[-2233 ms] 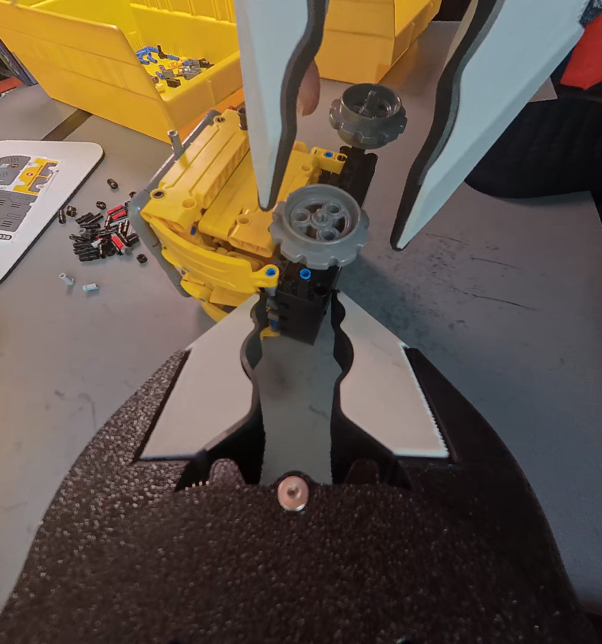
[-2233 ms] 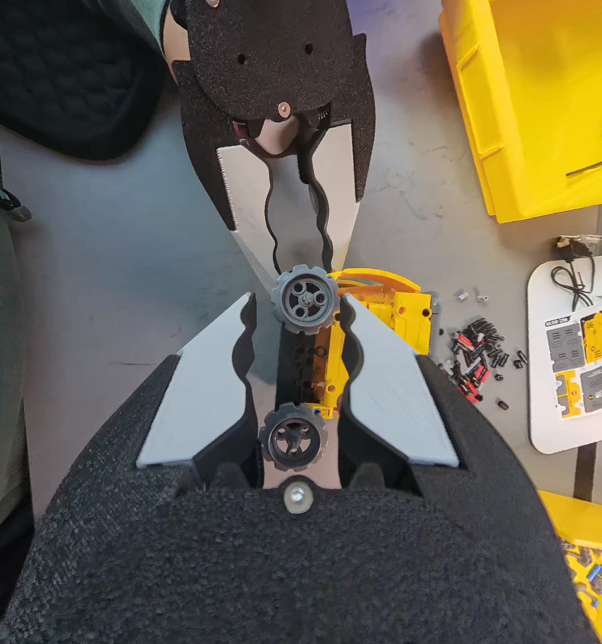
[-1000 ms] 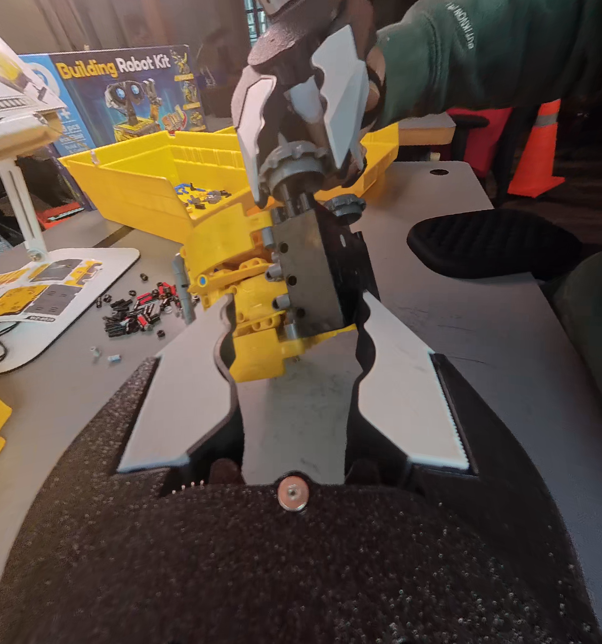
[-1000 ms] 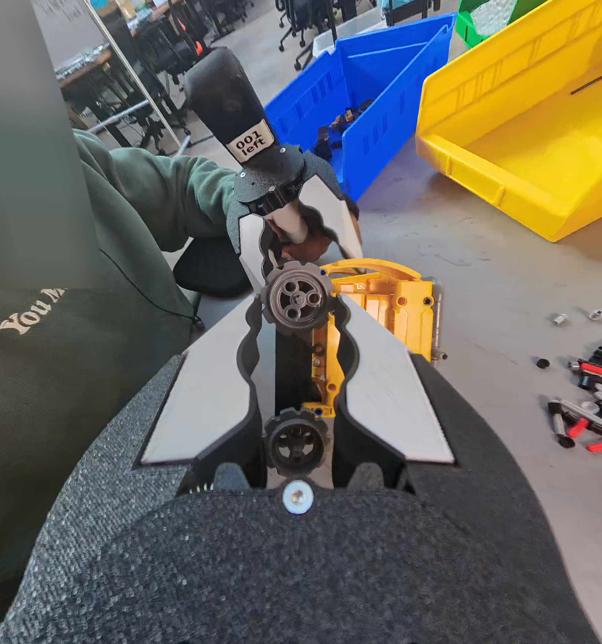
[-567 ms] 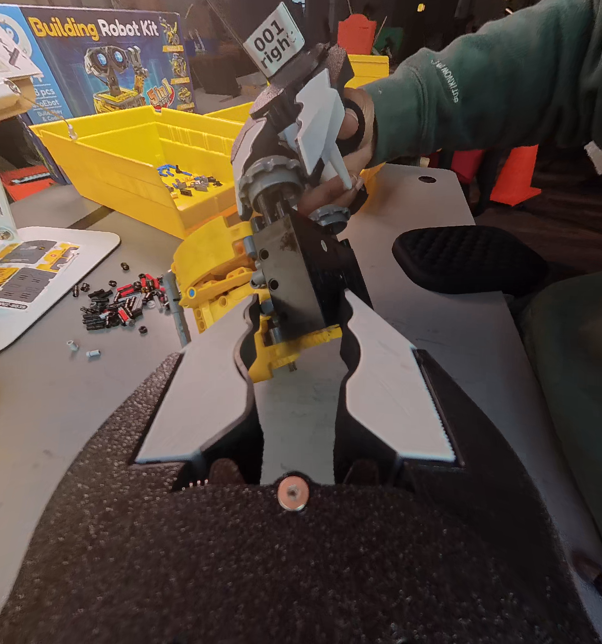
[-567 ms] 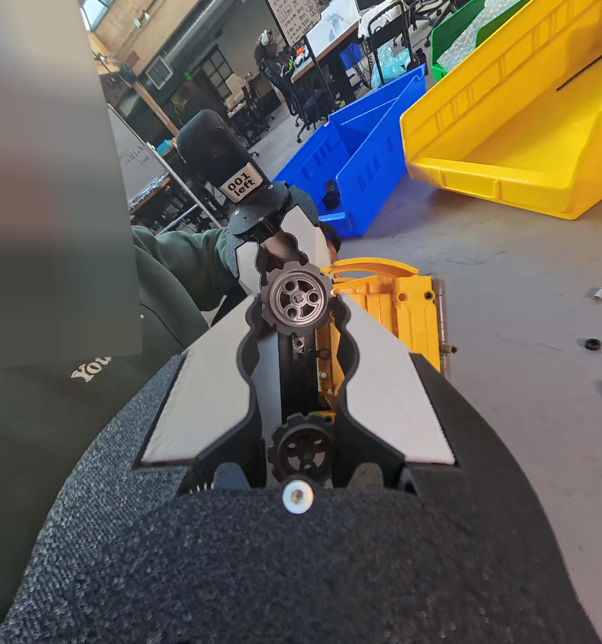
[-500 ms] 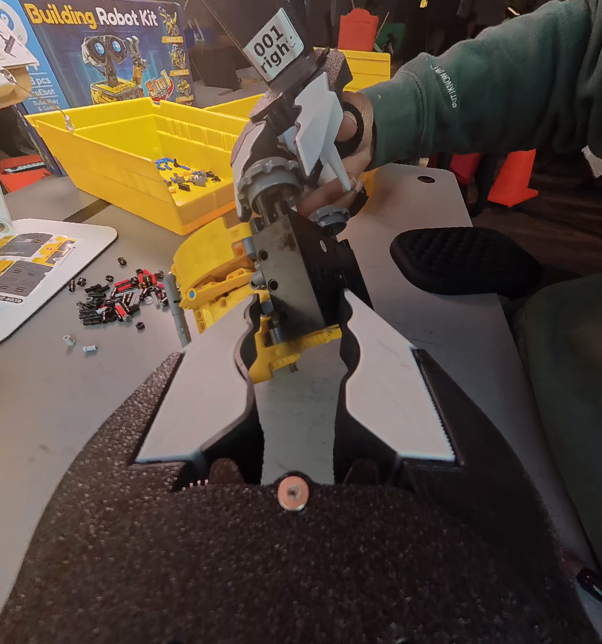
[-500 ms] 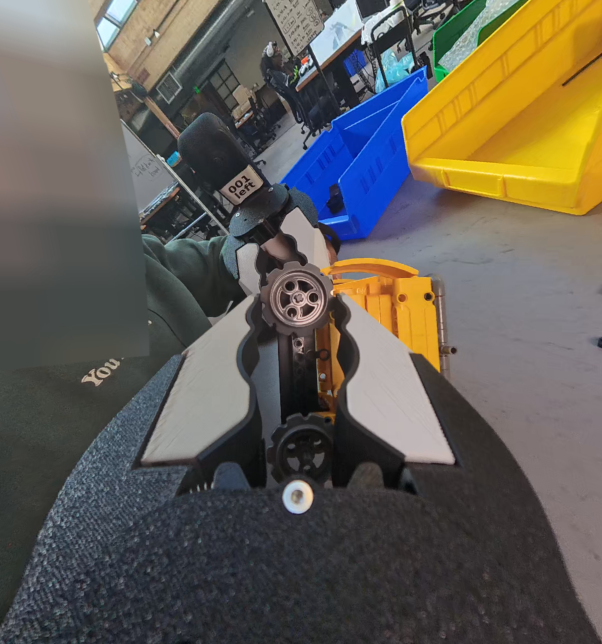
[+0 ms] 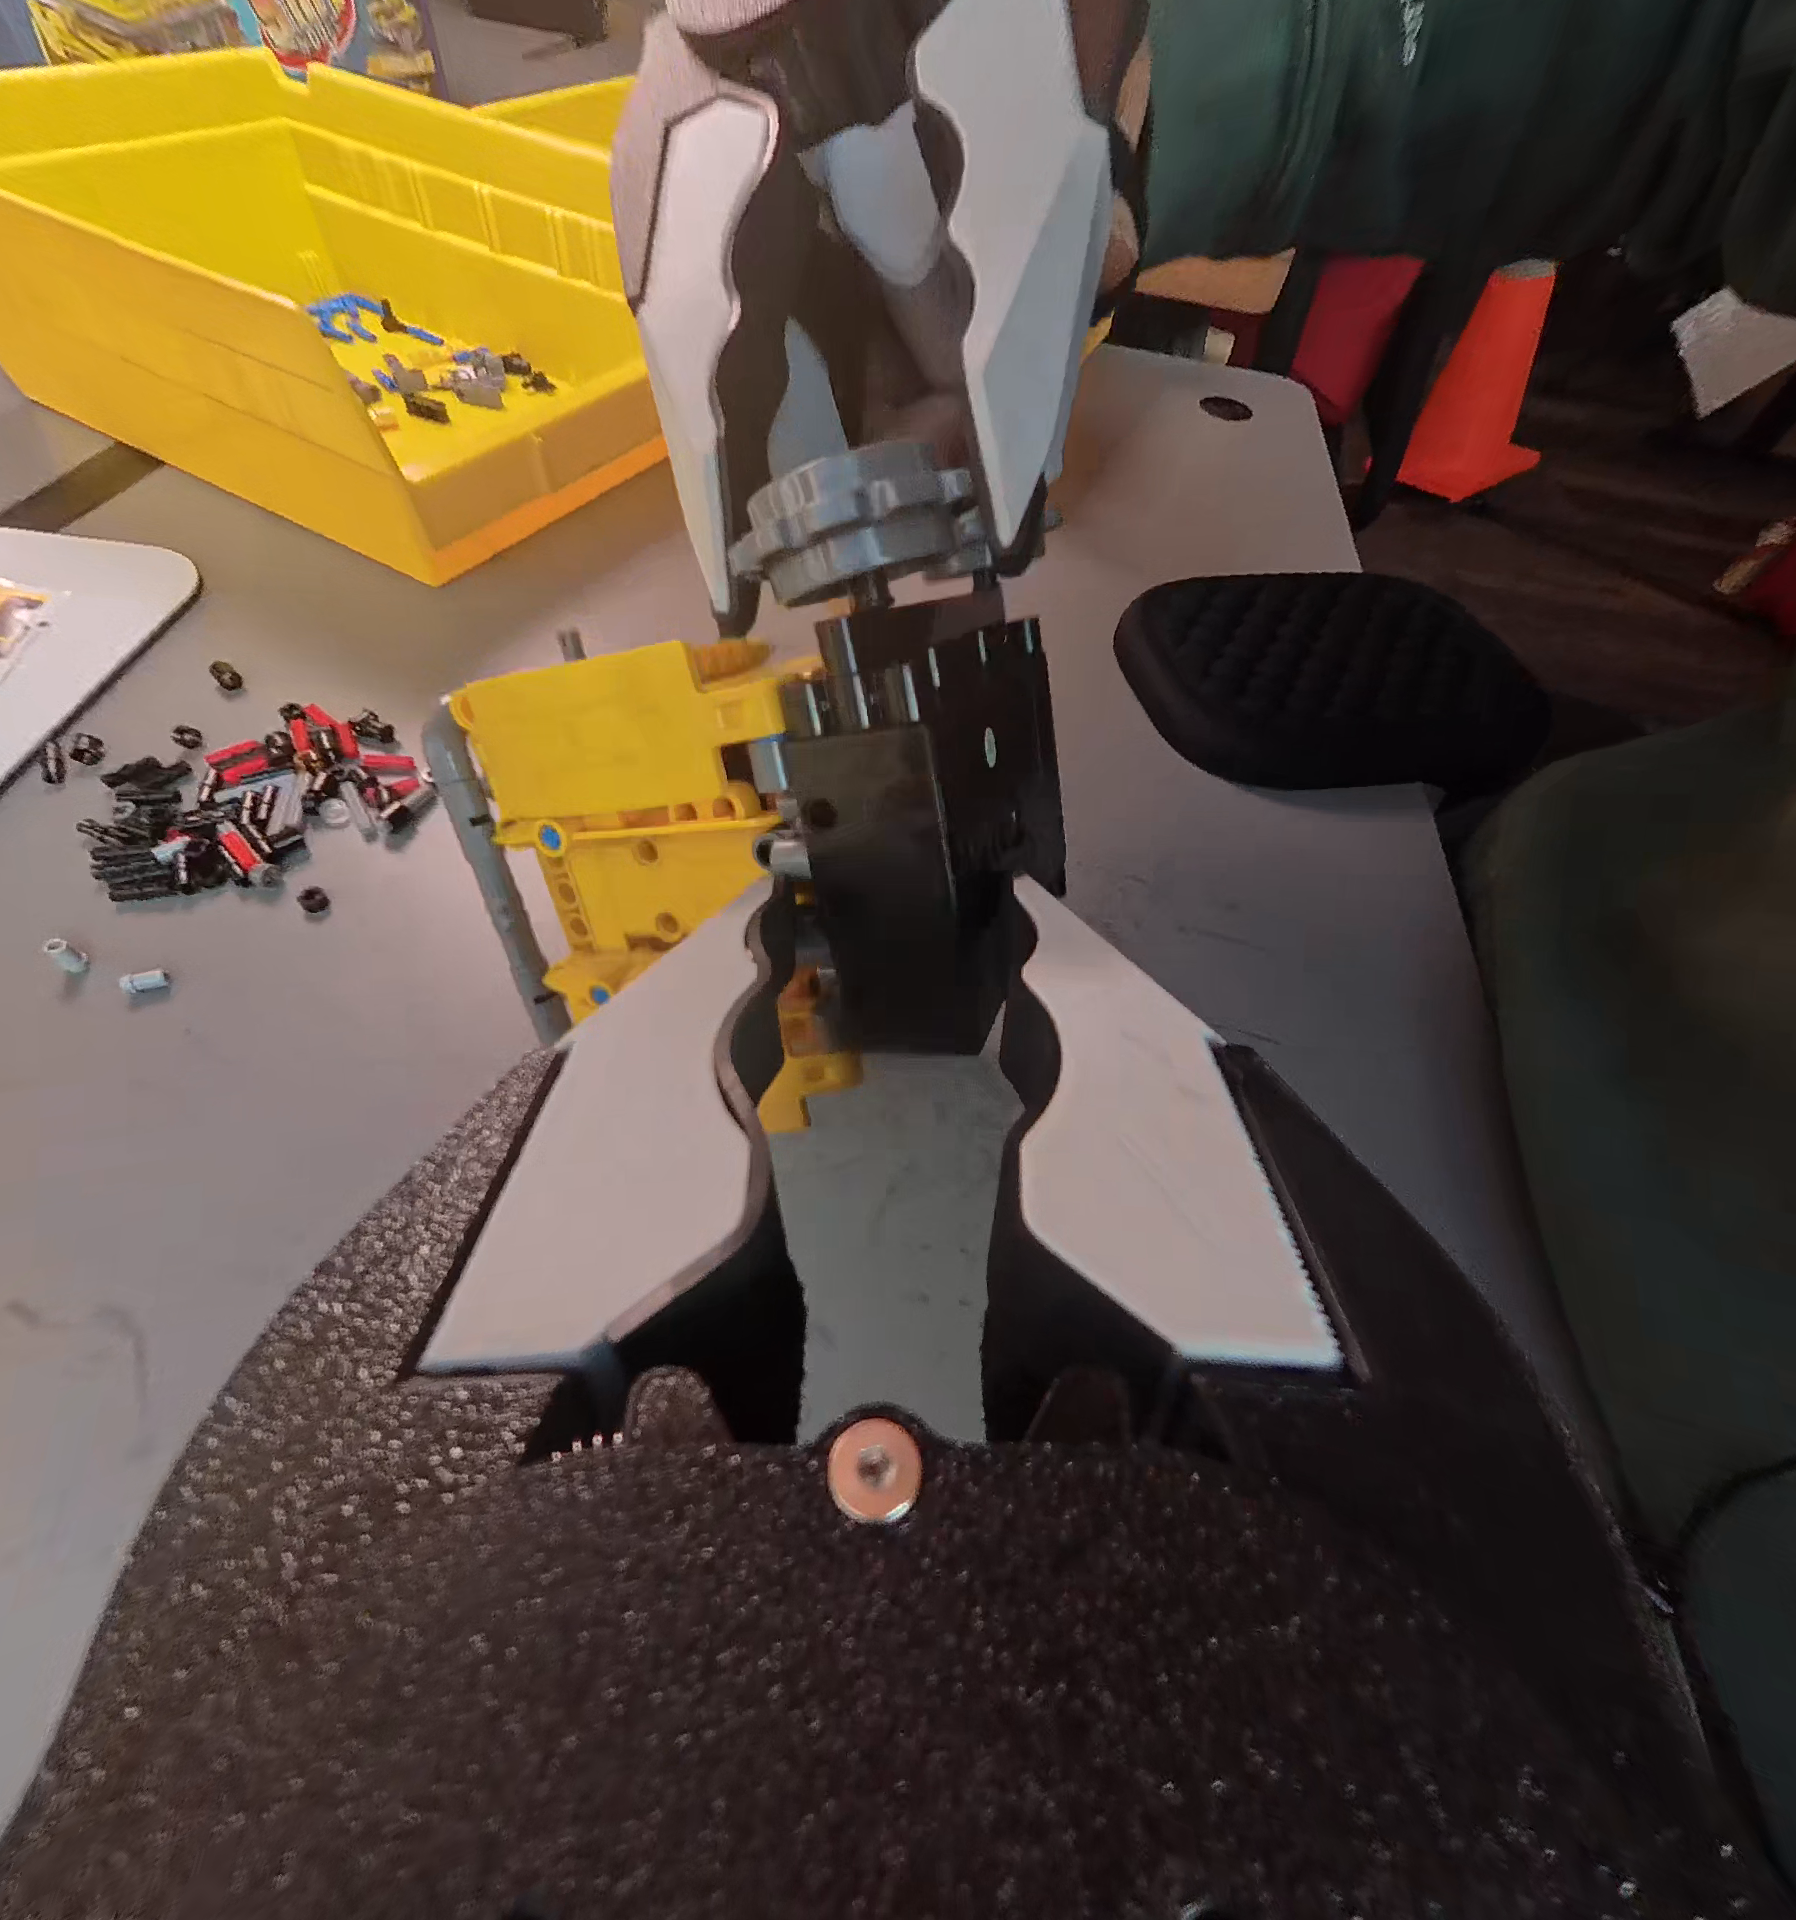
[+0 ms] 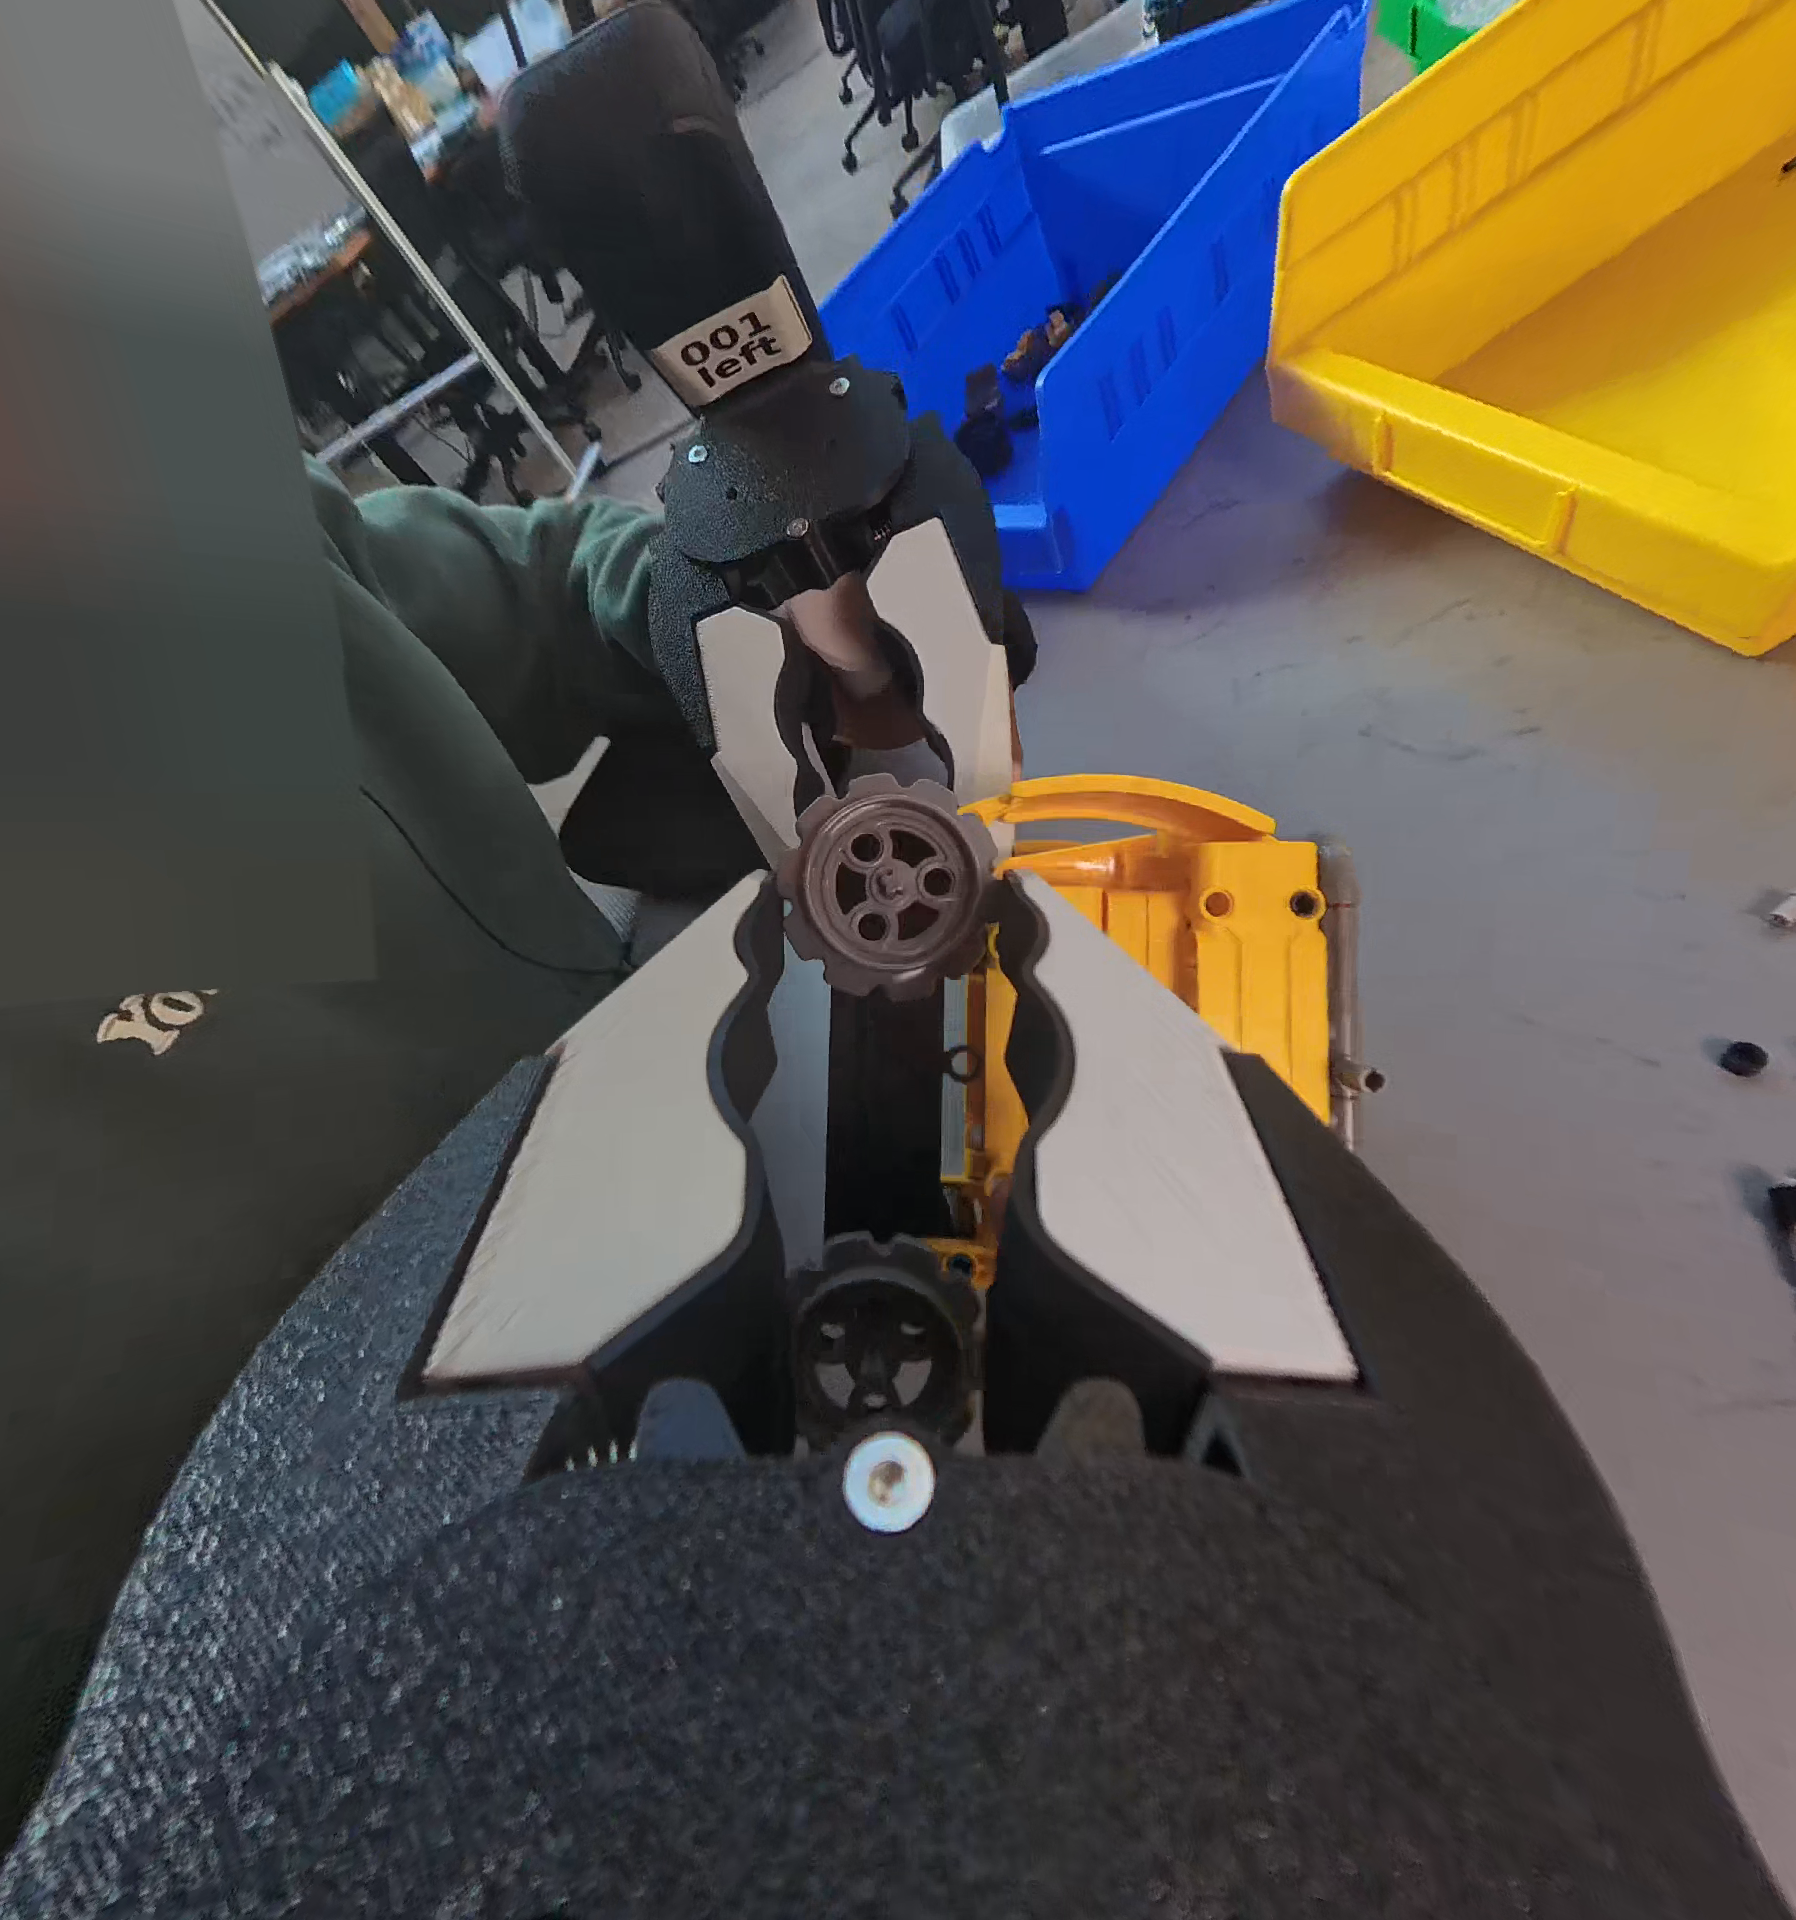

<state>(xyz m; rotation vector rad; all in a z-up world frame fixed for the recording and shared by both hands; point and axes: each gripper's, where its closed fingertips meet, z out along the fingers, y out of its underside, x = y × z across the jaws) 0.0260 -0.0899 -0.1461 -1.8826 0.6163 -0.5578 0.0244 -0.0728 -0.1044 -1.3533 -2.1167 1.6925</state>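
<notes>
While both tools grip it, the model (image 9: 873, 831) (yellow, black) stands between.

Grey worktop (image 9: 1237, 935), scuffed, dark marks. Black mesh chair seat (image 9: 1320, 675) at right edge. Orange cone (image 9: 1465, 395) on dark floor far right. Far left in right wrist view: office chairs (image 10: 873, 73), desks (image 10: 354, 281), pale floor. Daylight falls on worktop there; room dimmer behind.
</notes>
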